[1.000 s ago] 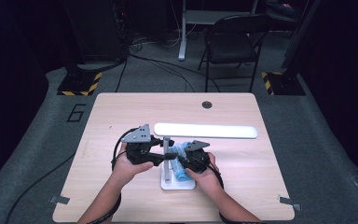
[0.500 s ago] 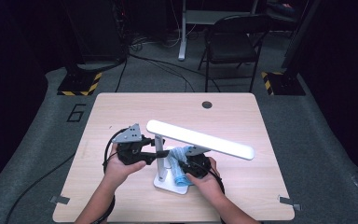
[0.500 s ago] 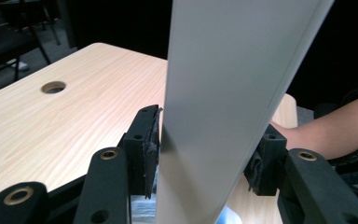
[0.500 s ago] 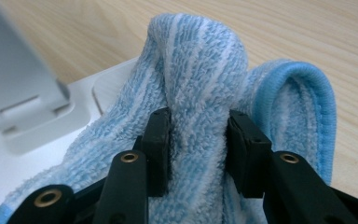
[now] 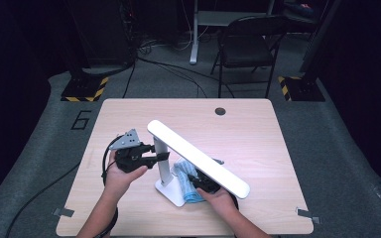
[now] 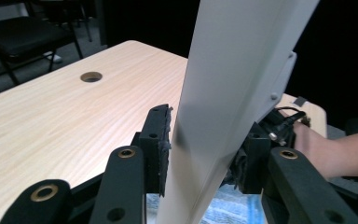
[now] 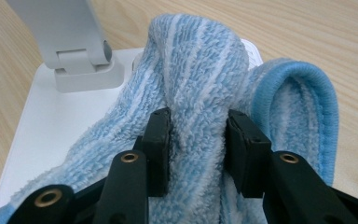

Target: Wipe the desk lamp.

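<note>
Hand-held gripper [image 6: 205, 149] jaws just closing around white lamp post [image 6: 233, 93]; table [image 6: 65, 121] behind.

High view looks down; gripper views sit close, perhaps sharing cloth [image 7: 200, 93].

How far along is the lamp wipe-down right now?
Done: the blue cloth is pinched in the right hand-held gripper and lies on the lamp base. In hand: the left hand-held gripper, whose jaws have just been closing, clamps the white lamp post, and the light bar sits angled over the table. Left: probably wiping the base and the post.
</note>
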The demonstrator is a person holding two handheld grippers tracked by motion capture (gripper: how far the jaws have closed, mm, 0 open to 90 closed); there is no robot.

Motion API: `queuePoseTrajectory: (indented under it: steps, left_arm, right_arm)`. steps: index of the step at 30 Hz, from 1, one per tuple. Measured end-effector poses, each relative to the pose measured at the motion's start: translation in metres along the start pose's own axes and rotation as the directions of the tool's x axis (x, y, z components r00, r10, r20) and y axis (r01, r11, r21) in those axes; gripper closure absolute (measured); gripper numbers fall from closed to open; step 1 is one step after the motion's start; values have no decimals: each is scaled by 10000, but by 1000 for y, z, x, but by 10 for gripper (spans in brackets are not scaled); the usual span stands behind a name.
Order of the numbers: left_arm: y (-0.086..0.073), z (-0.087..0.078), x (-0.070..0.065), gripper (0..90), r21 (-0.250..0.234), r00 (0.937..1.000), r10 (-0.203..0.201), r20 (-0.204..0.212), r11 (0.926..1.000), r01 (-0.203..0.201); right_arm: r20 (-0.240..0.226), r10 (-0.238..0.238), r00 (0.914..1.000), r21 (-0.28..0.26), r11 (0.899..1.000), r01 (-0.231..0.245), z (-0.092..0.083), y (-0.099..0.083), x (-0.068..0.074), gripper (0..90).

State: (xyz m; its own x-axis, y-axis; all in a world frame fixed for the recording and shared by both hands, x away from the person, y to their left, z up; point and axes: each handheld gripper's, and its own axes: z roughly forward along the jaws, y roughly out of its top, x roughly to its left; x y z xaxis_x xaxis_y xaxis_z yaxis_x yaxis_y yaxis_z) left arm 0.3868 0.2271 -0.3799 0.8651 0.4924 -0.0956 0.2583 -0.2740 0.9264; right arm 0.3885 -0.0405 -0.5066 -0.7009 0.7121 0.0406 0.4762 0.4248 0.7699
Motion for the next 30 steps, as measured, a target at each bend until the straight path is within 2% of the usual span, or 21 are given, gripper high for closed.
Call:
queuePoseTrajectory:
  steps: [3, 7, 11, 13, 15, 17, 22, 27, 29, 30]
  left_arm:
    - [1, 0, 1, 663, 4, 9997, 39, -233, 10000, -39]
    - [2, 1, 4, 691, 55, 9990, -112, -444, 9999, 114]
    - [3, 3, 6, 711, 13, 9984, -19, -573, 10000, 20]
    - [4, 4, 8, 715, 15, 9984, 52, -565, 10000, -51]
    - [4, 5, 8, 718, 1, 9982, 71, -603, 10000, -71]
    - [6, 7, 7, 728, 27, 9975, 209, -681, 9998, -208]
    - [6, 13, 7, 737, -109, 9982, 309, -517, 9994, -315]
    - [8, 18, 8, 741, -116, 9989, 385, -256, 9992, -388]
    - [9, 20, 8, 741, -112, 9993, 336, -139, 9994, -337]
    - [9, 20, 8, 741, -112, 9993, 336, -139, 9994, -337]
  right_arm:
    - [-57, -60, 10000, 100, 9999, 60, -1, 0, 0, 626]
    - [-144, -65, 9999, 168, 9998, 67, -1, 0, 0, 626]
    - [-123, -137, 9998, 132, 9998, 139, -2, 0, 0, 633]
    - [-6, -301, 9995, -30, 9995, 301, -3, -1, 0, 644]
    - [28, -270, 9996, -62, 9996, 270, -4, -1, 0, 650]
    - [132, -330, 9994, -315, 9989, 334, -6, -2, -3, 662]
    - [245, -113, 9996, -564, 9983, 127, -13, -2, -12, 666]
    - [422, 121, 9990, -564, 9984, -98, -19, -3, -20, 667]
    - [513, 491, 9975, -638, 9969, -458, -20, -4, -21, 667]
    - [513, 491, 9975, -638, 9969, -458, -20, -4, -21, 667]
